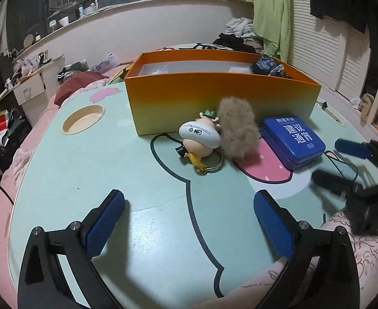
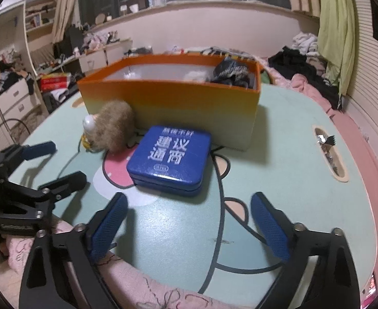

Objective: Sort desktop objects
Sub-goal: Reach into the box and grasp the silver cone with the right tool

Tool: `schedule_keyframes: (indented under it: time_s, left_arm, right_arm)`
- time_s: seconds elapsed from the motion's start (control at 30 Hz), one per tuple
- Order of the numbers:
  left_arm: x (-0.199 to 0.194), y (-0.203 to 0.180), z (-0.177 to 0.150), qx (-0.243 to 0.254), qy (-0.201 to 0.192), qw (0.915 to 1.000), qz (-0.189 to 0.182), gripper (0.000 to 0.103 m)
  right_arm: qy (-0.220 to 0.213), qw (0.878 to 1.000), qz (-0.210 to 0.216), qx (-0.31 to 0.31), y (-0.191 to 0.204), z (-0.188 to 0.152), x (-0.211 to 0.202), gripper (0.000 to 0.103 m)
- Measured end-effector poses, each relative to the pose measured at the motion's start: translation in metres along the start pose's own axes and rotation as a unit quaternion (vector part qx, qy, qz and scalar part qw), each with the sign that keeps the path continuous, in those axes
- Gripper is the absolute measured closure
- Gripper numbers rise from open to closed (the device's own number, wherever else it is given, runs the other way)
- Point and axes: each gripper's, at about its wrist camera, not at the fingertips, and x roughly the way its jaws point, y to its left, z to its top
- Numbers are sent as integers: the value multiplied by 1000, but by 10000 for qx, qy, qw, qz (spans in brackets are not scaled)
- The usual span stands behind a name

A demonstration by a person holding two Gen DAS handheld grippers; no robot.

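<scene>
Grippers both stand wide open over the table (image 1: 86,180), nothing between their pads. From the left gripper (image 1: 189,206), the figurine (image 1: 199,135) and fur ball (image 1: 236,130) lie touching at twelve o'clock, against the orange box (image 1: 214,97). The blue tin (image 2: 169,158) lies at twelve o'clock from the right gripper (image 2: 189,206), just beside the fur ball and near the box, which holds dark cloth at its right end.

Light: dim indoor, overhead; windows dark.
Shadows: soft, beneath objects.
Blur: right view softer.
Edges: strong fisheye curvature, black corners.
</scene>
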Motion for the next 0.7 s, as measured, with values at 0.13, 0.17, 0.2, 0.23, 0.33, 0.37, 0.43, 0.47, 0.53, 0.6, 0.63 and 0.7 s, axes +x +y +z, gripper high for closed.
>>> schedule_keyframes:
  time_s: [0.13,0.17,0.2,0.23,0.33,0.37,0.43,0.47,0.53,0.6,0.63,0.7]
  left_arm:
    - [0,0,0,-6,0,10000,5,3]
    - [0,0,-1,-4,-1,10000,4,2]
    - [-1,0,-1,-4,-3,10000,4,2]
    - [-1,0,0,-4,-4,10000,4,2]
    - [-1,0,-1,-6,-1,10000,-1,2]
    - [-1,0,-1,-6,-3,10000,-1,2]
    - [-1,0,-1,-7,-6,10000,-1,2]
    - [-1,0,-1,-8,-3,10000,2,2]
    - [-1,0,-1,-9,-3,10000,1,2]
    - [-1,0,-1,-9,-2,10000,1,2]
    - [-1,0,-1,-9,-3,10000,-1,2]
    - [0,-1,0,-11,-1,10000,-2,2]
  right_arm:
    - [-459,9982,338,168,-9,31,-30,40]
    - [-529,9971,477,279,-13,46,-37,43]
    - [-510,9956,664,432,-19,66,-40,56]
    - [-319,9939,866,606,-25,88,-37,74]
    - [889,9767,1662,1028,-31,144,5,101]
    - [1271,9721,1714,975,-26,155,23,101]
    - [1847,9644,1584,1032,-17,171,55,98]
    - [2094,9590,1559,1100,-13,174,69,96]
    - [2493,9482,1617,1121,-1,181,96,80]
    - [2753,9467,1314,1030,6,184,118,73]
    - [2848,9467,1107,1021,3,183,128,71]
    - [3036,9433,864,1024,5,177,145,70]
